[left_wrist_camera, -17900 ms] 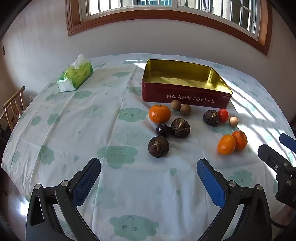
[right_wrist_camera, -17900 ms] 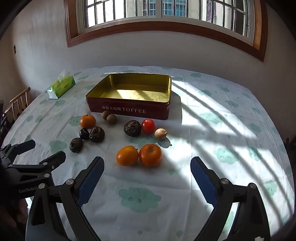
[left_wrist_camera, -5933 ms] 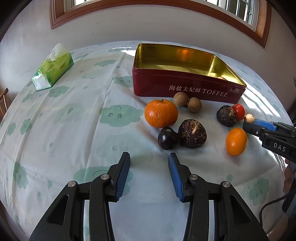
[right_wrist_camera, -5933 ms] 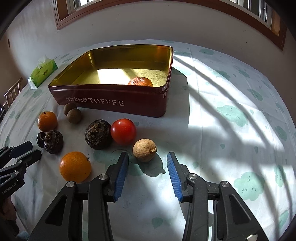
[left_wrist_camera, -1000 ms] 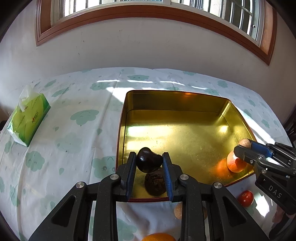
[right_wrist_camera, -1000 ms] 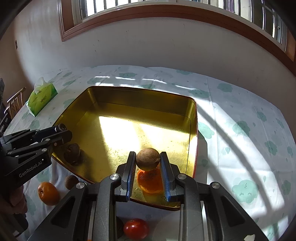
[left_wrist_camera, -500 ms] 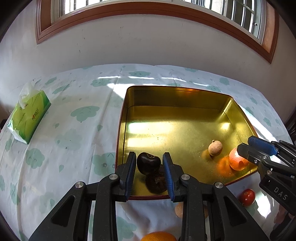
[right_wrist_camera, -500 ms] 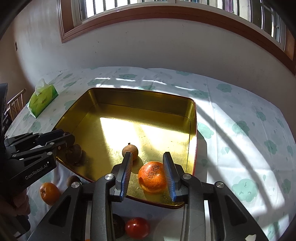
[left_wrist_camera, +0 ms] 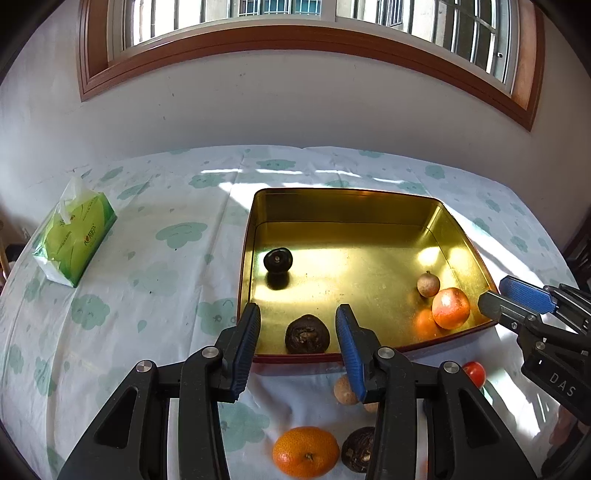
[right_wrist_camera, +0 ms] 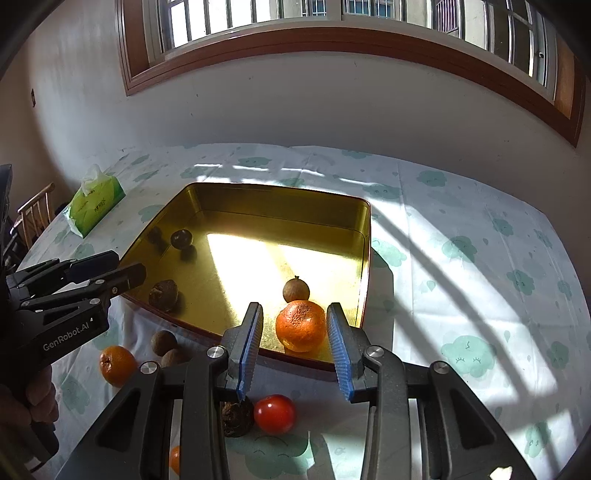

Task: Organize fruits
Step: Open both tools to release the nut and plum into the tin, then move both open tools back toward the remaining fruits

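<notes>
Now both grippers are held open and empty over the tin (left_wrist_camera: 247,258).
Left gripper (left_wrist_camera: 298,334) and right gripper (right_wrist_camera: 294,338): jaws parted; dark plum (left_wrist_camera: 278,259), brown fruit (left_wrist_camera: 307,334), orange (right_wrist_camera: 301,325) and longan (right_wrist_camera: 296,290) are seen inside.

You're in a home dining room: a cloud-print tablecloth (left_wrist_camera: 147,258), tissue box (left_wrist_camera: 74,240), wood-framed barred window (left_wrist_camera: 295,22), and wooden chair (right_wrist_camera: 35,214) at left.
</notes>
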`<act>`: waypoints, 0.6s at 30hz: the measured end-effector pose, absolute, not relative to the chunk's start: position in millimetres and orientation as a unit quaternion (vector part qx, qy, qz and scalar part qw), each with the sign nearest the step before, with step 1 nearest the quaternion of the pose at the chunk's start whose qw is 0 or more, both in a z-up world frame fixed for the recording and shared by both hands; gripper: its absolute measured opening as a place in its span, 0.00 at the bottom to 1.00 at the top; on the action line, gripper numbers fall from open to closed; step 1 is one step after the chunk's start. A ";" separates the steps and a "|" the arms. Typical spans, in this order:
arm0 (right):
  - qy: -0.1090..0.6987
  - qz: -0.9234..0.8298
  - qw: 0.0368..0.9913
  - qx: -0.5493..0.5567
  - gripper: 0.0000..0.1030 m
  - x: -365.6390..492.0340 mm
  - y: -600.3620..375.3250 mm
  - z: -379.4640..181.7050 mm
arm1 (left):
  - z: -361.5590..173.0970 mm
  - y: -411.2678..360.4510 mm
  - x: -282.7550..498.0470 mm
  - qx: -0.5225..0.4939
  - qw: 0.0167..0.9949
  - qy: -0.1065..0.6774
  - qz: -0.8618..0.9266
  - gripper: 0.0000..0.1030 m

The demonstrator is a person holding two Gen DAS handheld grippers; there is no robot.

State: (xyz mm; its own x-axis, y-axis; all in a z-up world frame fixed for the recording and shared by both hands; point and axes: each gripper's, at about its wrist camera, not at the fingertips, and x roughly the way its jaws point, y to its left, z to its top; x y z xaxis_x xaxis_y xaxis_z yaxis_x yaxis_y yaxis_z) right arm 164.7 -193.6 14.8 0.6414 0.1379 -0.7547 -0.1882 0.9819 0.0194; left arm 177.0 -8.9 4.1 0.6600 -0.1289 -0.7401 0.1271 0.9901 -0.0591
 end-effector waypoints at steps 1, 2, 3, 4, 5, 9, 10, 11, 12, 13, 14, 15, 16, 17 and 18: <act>0.413 0.089 0.906 -0.030 0.33 160.8 -194.6 16.0 | 5.6 -8.2 172.7 -0.001 0.912 0.405 -0.069 0.43; 0.412 0.089 0.906 -0.030 0.33 157.2 -195.7 17.0 | 6.8 -7.6 167.9 -0.001 0.912 0.404 -0.069 0.43; 0.412 0.088 0.906 -0.030 0.33 153.0 -197.1 17.8 | 7.4 -6.8 163.1 0.000 0.912 0.404 -0.067 0.43; 0.412 0.087 0.907 -0.029 0.33 149.0 -198.4 18.1 | 8.1 -5.6 158.1 0.001 0.912 0.404 -0.066 0.43; 0.413 0.086 0.906 -0.029 0.33 144.4 -200.0 18.0 | 8.7 -4.3 152.0 0.000 0.912 0.404 -0.066 0.43; 0.420 0.082 0.903 -0.030 0.33 124.5 -205.6 12.7 | 6.5 4.3 129.1 0.001 0.912 0.406 -0.059 0.43; 0.423 0.081 0.902 -0.029 0.33 119.6 -207.3 10.4 | 5.0 6.6 123.4 0.001 0.911 0.408 -0.058 0.43; 0.426 0.081 0.901 -0.029 0.33 114.3 -208.5 7.9 | 3.1 9.1 117.7 0.001 0.911 0.409 -0.056 0.43; 0.429 0.080 0.899 -0.030 0.33 109.1 -209.7 4.7 | 1.0 11.8 112.2 0.001 0.910 0.411 -0.053 0.43; 0.434 0.078 0.897 -0.032 0.33 104.2 -210.8 1.1 | -1.5 14.6 106.6 0.000 0.909 0.413 -0.050 0.43; 0.437 0.077 0.895 -0.033 0.33 99.3 -211.6 -2.3 | -4.1 17.4 101.7 -0.002 0.908 0.416 -0.048 0.43; 0.441 0.079 0.893 -0.033 0.33 94.6 -212.4 -5.7 | -6.8 19.6 96.7 -0.003 0.907 0.419 -0.045 0.43; 0.445 0.078 0.892 -0.035 0.33 90.1 -213.1 -9.1 | -9.6 21.7 91.8 -0.004 0.906 0.421 -0.043 0.43; 0.448 0.077 0.890 -0.036 0.33 86.0 -213.4 -11.8 | -12.0 23.6 87.1 -0.004 0.905 0.423 -0.041 0.43; 0.450 0.079 0.889 -0.035 0.33 81.2 -214.0 -14.4 | -14.5 26.0 82.4 -0.005 0.905 0.424 -0.039 0.43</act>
State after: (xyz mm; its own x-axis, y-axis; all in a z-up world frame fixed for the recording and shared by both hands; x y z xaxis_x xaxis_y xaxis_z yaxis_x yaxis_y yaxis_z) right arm 81.2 -214.0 -14.4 0.5818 0.1083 -0.8061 -0.1720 0.9851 0.0082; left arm 82.4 26.0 -14.5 0.6372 -0.0739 -0.7672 0.0658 0.9970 -0.0413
